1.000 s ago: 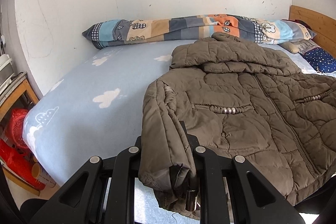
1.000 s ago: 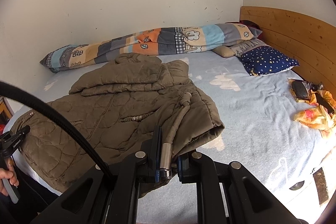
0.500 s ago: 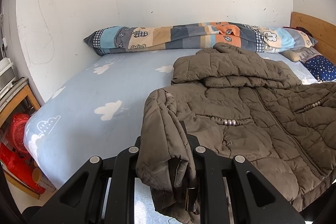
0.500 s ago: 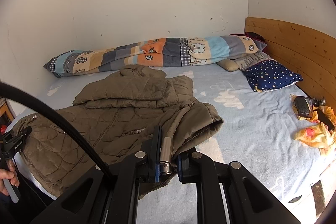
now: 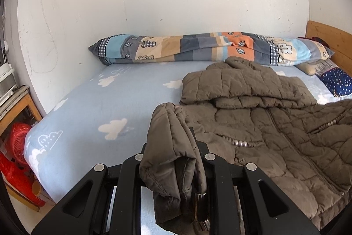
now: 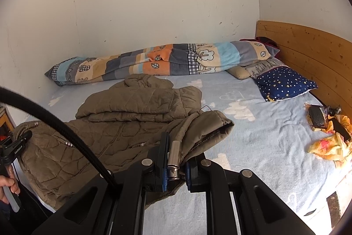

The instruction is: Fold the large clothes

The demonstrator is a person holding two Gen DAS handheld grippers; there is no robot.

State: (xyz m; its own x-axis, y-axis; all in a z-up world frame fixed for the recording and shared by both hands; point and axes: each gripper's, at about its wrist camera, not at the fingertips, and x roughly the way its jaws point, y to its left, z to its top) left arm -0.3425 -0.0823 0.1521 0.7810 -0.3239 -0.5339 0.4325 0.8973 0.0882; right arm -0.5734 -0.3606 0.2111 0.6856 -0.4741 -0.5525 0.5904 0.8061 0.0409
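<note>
Jacket (image 5: 275,131) on bed (image 5: 92,111); both tools apparently clamp sleeve cuffs.

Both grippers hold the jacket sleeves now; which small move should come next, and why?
Probably bring both sleeves inward across the jacket front: the left gripper and the right gripper each clamp a lifted cuff, while the body lies flat on the bed.

My two wrist cams sit low at the bed's (image 5: 92,124) near edge, facing the wall; both catch the jacket (image 5: 275,124) (image 6: 123,116).
</note>
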